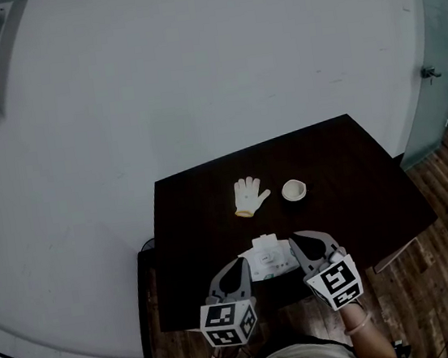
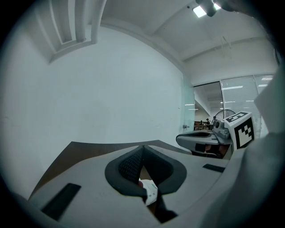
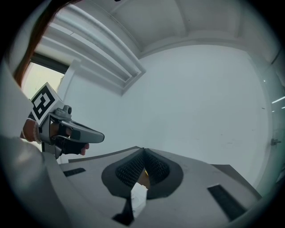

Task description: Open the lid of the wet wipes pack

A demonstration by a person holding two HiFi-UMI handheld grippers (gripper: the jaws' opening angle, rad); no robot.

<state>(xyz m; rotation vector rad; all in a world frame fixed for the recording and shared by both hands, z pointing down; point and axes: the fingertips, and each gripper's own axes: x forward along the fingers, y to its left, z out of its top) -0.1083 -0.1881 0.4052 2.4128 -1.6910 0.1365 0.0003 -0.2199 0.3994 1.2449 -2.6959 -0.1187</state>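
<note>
Head view: left gripper [image 1: 240, 265] and right gripper [image 1: 299, 243] each pinch the wipes pack [image 1: 275, 267] over the table's [image 1: 356, 189] front edge; next I free one for the lid [image 1: 266, 253].

No legible text; print on wet wipes pack [image 1: 269, 258] too small.

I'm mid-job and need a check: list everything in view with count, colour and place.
wipes pack: 1, white, held between both grippers over the table's near edge
glove: 1, white, mid-table, left of the bowl
bowl: 1, white, small, mid-table, right of the glove
table: 1, dark, against the pale wall
floor: wood, right of the table
left gripper: 1, grey, shut on the pack's left edge
right gripper: 1, grey, shut on the pack's right edge
</note>
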